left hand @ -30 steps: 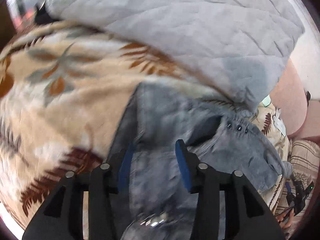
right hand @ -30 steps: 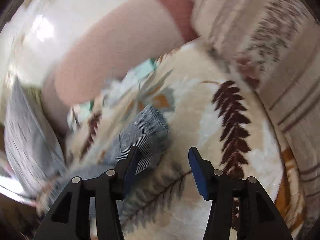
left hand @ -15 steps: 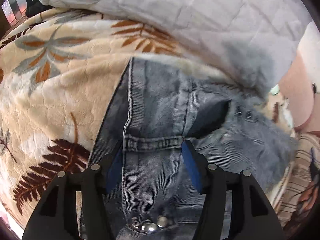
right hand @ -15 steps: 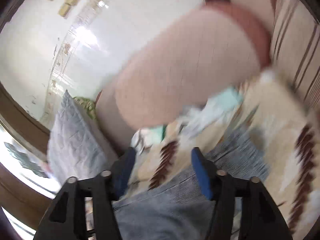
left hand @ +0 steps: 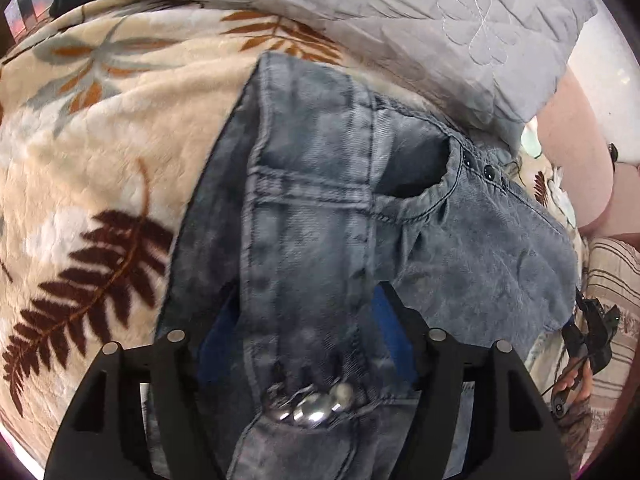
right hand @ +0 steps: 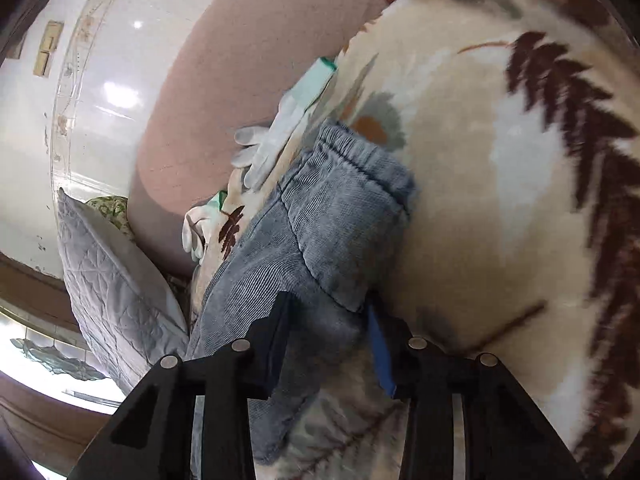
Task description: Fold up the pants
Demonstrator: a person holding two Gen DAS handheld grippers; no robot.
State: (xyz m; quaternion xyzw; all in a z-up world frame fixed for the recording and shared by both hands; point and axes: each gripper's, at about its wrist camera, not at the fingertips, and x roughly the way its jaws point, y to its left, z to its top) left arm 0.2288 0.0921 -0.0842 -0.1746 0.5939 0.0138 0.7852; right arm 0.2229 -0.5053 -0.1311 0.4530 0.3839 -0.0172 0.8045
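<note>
Grey-blue denim pants (left hand: 320,184) lie on a cream leaf-patterned blanket (left hand: 100,128). In the left wrist view my left gripper (left hand: 308,320) is open, its fingers straddling the waistband area near the metal buttons (left hand: 308,400) and a front pocket (left hand: 416,168). In the right wrist view my right gripper (right hand: 332,320) is open around the other end of the pants (right hand: 340,200), whose elastic hem (right hand: 360,152) lies on the blanket (right hand: 500,200). The jaws stand on either side of the cloth, with a gap showing.
A grey quilted pillow (left hand: 380,20) lies behind the pants and shows in the right wrist view (right hand: 112,280). White gloves (right hand: 280,132) lie by a pink headboard (right hand: 240,60). A striped cloth (left hand: 612,280) is at the right.
Both grippers have moved down onto the pants. The left one slid forward over the waistband; the right one swung from the blanket and wall to the hem end.
</note>
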